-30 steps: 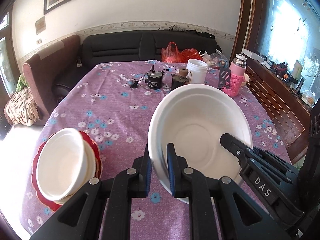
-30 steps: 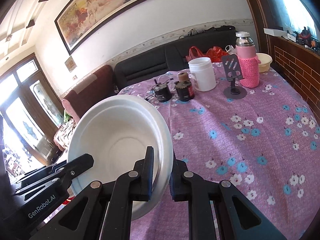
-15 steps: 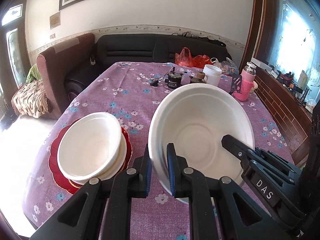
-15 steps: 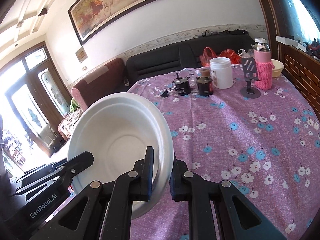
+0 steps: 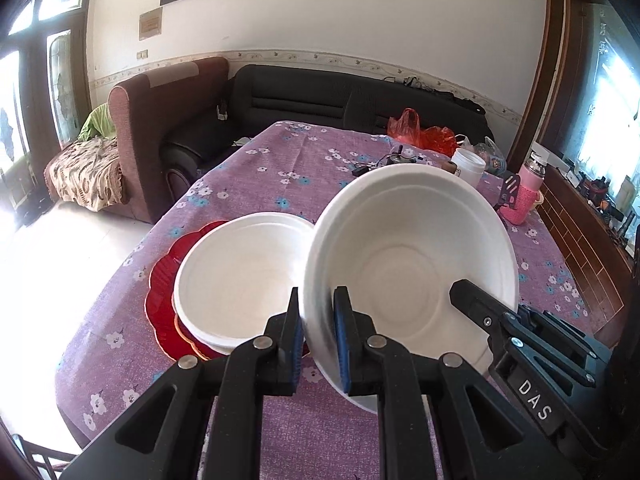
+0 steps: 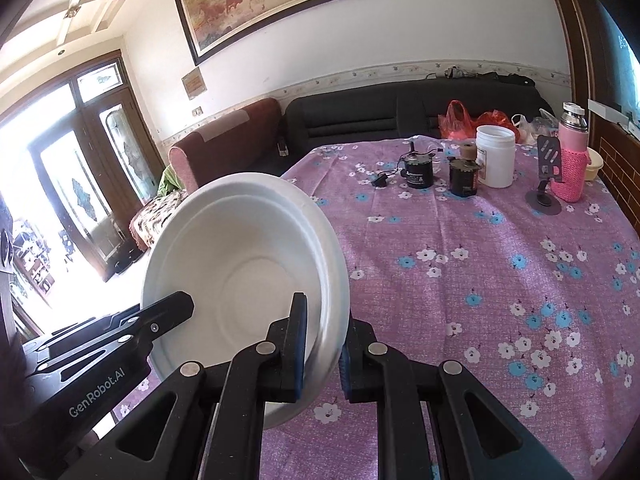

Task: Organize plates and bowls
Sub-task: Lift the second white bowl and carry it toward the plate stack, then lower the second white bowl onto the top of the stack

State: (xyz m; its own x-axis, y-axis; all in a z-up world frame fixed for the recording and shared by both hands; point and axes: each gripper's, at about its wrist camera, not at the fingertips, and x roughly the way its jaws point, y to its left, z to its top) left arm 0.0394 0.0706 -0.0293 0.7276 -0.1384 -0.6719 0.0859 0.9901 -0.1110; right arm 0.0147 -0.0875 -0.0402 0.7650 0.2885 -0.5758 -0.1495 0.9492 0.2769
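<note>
You are holding one white foam bowl (image 5: 412, 264) between both grippers, tilted with its hollow facing you. Your left gripper (image 5: 316, 340) is clamping the bowl's left rim between its blue-padded fingers, and your right gripper (image 6: 323, 344) is clamping the opposite rim in the same way. The bowl is hanging in the air over the near part of the purple flowered tablecloth (image 6: 500, 280). Just to its left, a stack of white bowls (image 5: 240, 276) is sitting on a red scalloped plate (image 5: 164, 280) near the table's left edge; whether the held bowl is touching the stack is unclear. Farther back, two small dark jars (image 6: 418, 170), a white tub (image 6: 495, 156), a phone stand (image 6: 545, 176) and a pink-sleeved flask (image 6: 572, 160) are standing along the far end. Beyond the table, a black sofa (image 5: 340, 96) is running along the wall.
</note>
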